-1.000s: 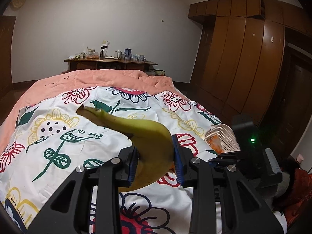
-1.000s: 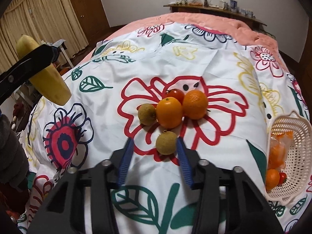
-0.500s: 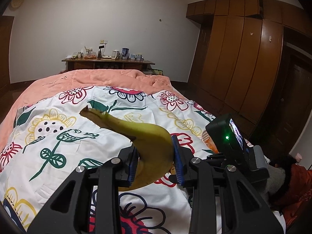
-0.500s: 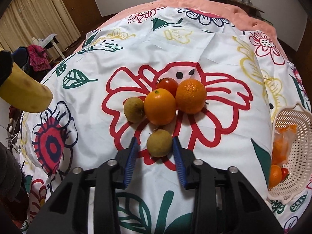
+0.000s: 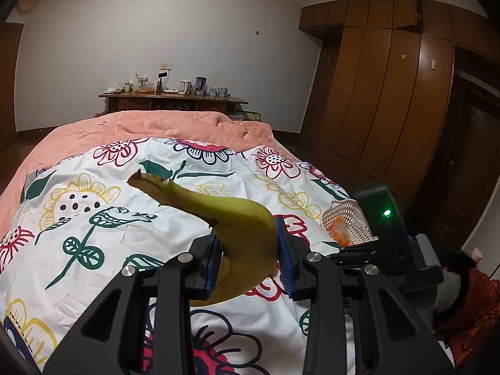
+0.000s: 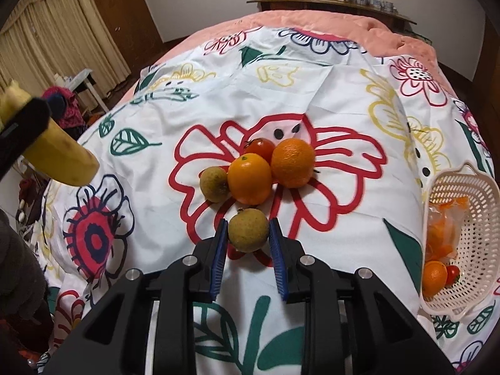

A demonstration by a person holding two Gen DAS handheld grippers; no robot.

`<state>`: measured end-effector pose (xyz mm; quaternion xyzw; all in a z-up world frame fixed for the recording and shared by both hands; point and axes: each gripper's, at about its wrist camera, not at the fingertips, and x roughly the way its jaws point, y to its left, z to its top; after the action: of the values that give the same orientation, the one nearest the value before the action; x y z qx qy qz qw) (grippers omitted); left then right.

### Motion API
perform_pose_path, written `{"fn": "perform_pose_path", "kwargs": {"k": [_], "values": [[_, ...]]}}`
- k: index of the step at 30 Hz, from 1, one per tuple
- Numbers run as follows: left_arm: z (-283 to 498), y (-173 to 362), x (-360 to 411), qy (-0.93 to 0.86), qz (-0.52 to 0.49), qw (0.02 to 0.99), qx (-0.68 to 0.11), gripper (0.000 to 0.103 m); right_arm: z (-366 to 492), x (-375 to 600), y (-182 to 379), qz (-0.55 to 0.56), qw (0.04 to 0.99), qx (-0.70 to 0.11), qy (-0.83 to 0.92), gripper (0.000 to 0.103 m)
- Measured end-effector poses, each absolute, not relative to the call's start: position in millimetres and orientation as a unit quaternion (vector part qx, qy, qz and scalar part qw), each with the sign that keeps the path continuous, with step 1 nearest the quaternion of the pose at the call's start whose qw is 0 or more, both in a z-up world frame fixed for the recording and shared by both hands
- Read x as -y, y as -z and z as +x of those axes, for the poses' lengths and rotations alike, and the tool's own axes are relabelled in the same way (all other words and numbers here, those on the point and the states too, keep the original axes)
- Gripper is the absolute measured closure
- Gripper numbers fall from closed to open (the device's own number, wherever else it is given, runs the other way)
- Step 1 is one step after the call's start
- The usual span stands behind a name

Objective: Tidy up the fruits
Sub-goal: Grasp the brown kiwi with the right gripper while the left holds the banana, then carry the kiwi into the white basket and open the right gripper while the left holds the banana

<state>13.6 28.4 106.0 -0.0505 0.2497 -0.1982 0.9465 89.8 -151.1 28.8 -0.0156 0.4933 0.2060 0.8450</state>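
Two grippers are in view above a bed covered by a floral sheet (image 6: 328, 93). The left gripper (image 5: 250, 259) is clamped on a yellow-green banana (image 5: 240, 228), both blue pads pressed against its sides, with the stem end pointing away over the sheet. The right gripper (image 6: 248, 253) sits low over the sheet with its jaws partly closed around a small brown-green round fruit (image 6: 248, 229); whether the pads actually touch the fruit cannot be told. Just beyond this fruit, on a red flower print near the middle of the bed, lie a second brown-green fruit (image 6: 214, 184), two oranges (image 6: 250, 178) (image 6: 293, 162) and a red tomato (image 6: 260, 150), touching one another. A white perforated basket (image 6: 478, 237) stands at the right edge of the bed and holds orange fruit, a small tomato and a plastic bag.
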Motion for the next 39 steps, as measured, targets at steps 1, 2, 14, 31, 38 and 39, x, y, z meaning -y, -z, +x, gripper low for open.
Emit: {"fn": "perform_pose_path", "kwargs": {"k": [1,2,14,31,38,39], "values": [[14,-106,-29,0.199,-0.051,0.946,-0.250,0.070,88,156,-32,-0.008,0.848,-0.490,-0.204,0.076],[14,-106,-28,0.199,-0.051,0.946,-0.250,0.070,88,161,-34,-0.002,0.850,-0.486,-0.201,0.076],[15,-114,-12,0.212,-0.043,0.944,-0.249,0.070,82,240,-59,0.069,0.883,-0.446,-0.131,0.076],[26,-117,19,0.231,-0.024,0.937,-0.261,0.070,82,344,-44,0.132,0.889,-0.439,-0.022,0.076],[31,-116,28,0.235,-0.020,0.934,-0.267,0.070,83,364,-28,0.154,0.881,-0.447,-0.001,0.076],[31,-116,29,0.235,-0.019,0.934,-0.268,0.070,83,367,-25,0.157,0.880,-0.449,0.001,0.075]]}}
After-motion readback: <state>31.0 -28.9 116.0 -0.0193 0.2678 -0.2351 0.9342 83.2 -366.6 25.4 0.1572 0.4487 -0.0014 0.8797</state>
